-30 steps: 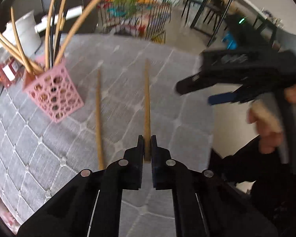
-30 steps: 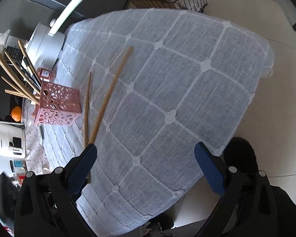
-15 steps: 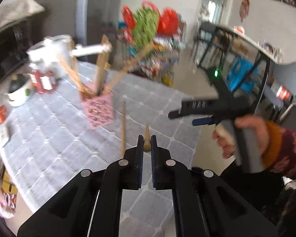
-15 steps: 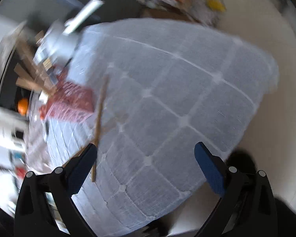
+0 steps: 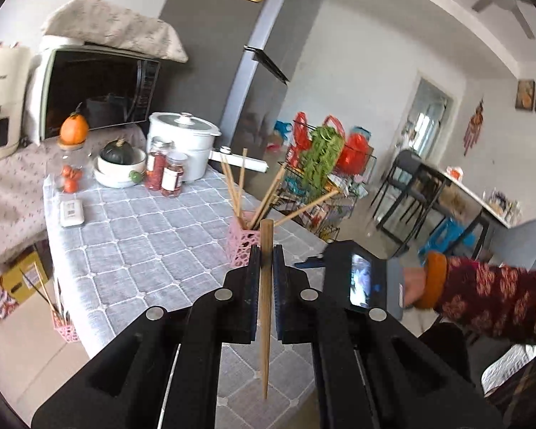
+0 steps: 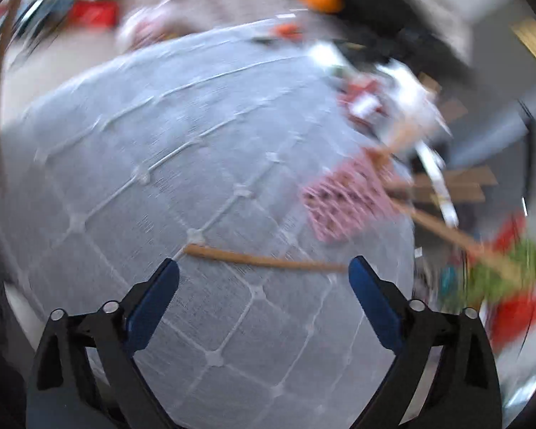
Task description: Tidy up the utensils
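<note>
The left gripper was closed on 1 wooden chopstick, which stood nearly upright between the jaws. Its blunt end rose just above the fingertips and its thin end hung below them, above the grey quilted tablecloth. The chopstick was lifted clear of the cloth.

The pink perforated holder stood on the tablecloth directly behind the left gripper. Several chopsticks leaned out of the holder at different angles. Beyond the holder, at the far end of the cloth, stood a white rice cooker, 2 red-filled jars and a bowl holding a dark green squash.

The right gripper was wide open and held nothing. The right wrist view was heavily motion-blurred. A second chopstick lay flat on the tablecloth, below and to the left of the pink holder. This chopstick lay crosswise in the gap between the blue pads, near their tips. Contact between pads and chopstick could not be determined. In the left wrist view the right gripper appeared to the right of the holder, carried by a hand in a red patterned sleeve.
</note>
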### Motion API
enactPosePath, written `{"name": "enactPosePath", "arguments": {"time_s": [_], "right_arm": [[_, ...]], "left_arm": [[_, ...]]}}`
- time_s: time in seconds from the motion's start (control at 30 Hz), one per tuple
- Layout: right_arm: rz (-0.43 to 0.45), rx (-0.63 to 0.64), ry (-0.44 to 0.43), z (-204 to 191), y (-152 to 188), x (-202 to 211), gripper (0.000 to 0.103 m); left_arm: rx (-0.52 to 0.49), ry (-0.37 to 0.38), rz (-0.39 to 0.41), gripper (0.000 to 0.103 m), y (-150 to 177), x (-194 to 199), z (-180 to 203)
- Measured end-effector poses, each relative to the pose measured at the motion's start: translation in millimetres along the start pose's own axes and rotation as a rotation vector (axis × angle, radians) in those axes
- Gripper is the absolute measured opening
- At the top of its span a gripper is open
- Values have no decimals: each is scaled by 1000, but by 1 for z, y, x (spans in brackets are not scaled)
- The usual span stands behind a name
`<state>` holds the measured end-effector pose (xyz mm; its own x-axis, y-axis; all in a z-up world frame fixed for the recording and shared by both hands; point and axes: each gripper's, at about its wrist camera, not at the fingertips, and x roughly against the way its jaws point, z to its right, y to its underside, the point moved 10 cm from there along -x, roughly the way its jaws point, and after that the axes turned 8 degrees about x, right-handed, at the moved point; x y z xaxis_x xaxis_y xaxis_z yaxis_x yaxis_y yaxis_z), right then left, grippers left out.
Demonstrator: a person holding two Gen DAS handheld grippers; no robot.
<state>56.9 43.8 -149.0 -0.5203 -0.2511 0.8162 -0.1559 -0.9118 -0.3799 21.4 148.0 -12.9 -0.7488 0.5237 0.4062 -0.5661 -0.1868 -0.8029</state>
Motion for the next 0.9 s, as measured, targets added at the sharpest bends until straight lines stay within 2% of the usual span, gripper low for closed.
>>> {"name": "enactPosePath", "arguments": {"time_s": [0.13,0.23,0.33,0.43,0.57,0.6,0.63,0.67,0.7,0.73,0.77,0.9], "right_arm": [[-60,167,-153,-11,-15,-22,86],[-171,380,-191,-28,-5,-42,80],[-229,507,-273,-38,4,-49,78],[-262,570,-286,-37,6,-63,78],[-289,559,-403,-37,3,-74,78],[-298,546,-429,-37,4,-74,75],[-323,504,-499,-40,9,-70,58],[-339,468,-558,-44,12,-66,35],[-337,451,-577,-46,13,-63,31],[-327,440,-573,-49,16,-59,22],[-320,419,-563,-50,18,-57,17],[-311,322,-481,-63,28,-42,8]], "left_arm": [[54,-2,8,6,-6,4,-16],[60,10,20,6,-7,11,-17],[59,21,21,6,-8,10,-16],[64,24,17,6,-10,4,-21],[73,18,22,7,-11,3,-24],[75,19,24,7,-11,4,-25],[77,21,25,7,-12,5,-25],[77,21,27,7,-12,5,-26],[78,21,28,7,-13,5,-26],[77,22,28,7,-12,5,-25],[75,20,28,7,-12,5,-24],[69,10,25,7,-10,6,-19]]}}
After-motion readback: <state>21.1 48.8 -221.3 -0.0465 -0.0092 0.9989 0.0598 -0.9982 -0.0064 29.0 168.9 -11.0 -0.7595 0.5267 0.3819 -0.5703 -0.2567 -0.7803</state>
